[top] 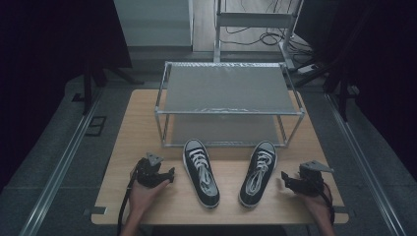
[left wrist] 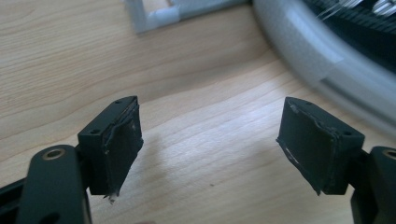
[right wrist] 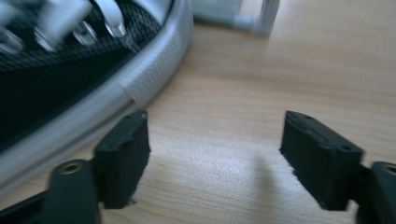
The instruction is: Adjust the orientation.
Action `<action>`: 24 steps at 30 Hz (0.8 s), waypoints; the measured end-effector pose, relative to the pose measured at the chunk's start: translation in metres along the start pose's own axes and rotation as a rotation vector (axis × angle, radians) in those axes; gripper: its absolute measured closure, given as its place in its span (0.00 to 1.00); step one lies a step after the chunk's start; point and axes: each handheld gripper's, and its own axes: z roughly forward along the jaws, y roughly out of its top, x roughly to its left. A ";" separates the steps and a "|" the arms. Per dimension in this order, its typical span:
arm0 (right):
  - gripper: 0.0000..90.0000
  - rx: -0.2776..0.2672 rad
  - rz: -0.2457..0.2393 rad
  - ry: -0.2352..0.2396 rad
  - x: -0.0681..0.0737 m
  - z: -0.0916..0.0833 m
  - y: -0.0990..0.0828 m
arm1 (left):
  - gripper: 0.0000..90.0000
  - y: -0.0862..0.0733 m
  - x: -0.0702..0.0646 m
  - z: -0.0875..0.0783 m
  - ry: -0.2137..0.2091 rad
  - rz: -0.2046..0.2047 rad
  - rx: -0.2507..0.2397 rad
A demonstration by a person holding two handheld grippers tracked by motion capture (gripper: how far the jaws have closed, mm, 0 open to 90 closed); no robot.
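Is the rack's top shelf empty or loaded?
Empty. The high view shows the rack's top shelf bare; both shoes, left and right, lie on the table in front.

L hand-held gripper & R hand-held gripper: jaws apart, nothing between, pointing inward.

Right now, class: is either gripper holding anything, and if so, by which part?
Nothing is held. The left gripper and the right gripper both stand open over bare table, each beside a sneaker, touching neither.
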 end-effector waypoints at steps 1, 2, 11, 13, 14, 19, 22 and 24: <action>0.33 -0.018 0.005 0.011 -0.001 -0.004 0.001 | 0.25 0.000 0.001 -0.003 -0.019 -0.012 -0.011; 0.35 -0.030 0.011 0.025 -0.002 -0.009 0.002 | 0.25 0.001 0.002 -0.006 -0.038 -0.022 -0.017; 0.56 -0.087 -0.040 0.154 0.015 -0.037 0.016 | 0.27 0.007 -0.005 -0.017 -0.081 -0.003 -0.053; 0.63 -0.102 -0.052 0.190 0.021 -0.046 0.020 | 0.27 0.008 -0.005 -0.020 -0.101 -0.004 -0.056; 0.68 -0.107 -0.053 0.205 0.025 -0.050 0.022 | 0.27 0.008 -0.005 -0.021 -0.105 -0.009 -0.062; 0.87 -0.133 -0.077 0.311 0.044 -0.062 0.030 | 0.26 0.010 -0.008 -0.025 -0.119 -0.007 -0.067; 0.94 -0.141 -0.114 0.358 0.060 -0.066 0.031 | 0.26 0.011 -0.007 -0.026 -0.134 -0.019 -0.060; 0.96 -0.147 -0.130 0.387 0.069 -0.068 0.031 | 0.26 0.010 -0.008 -0.027 -0.130 -0.013 -0.057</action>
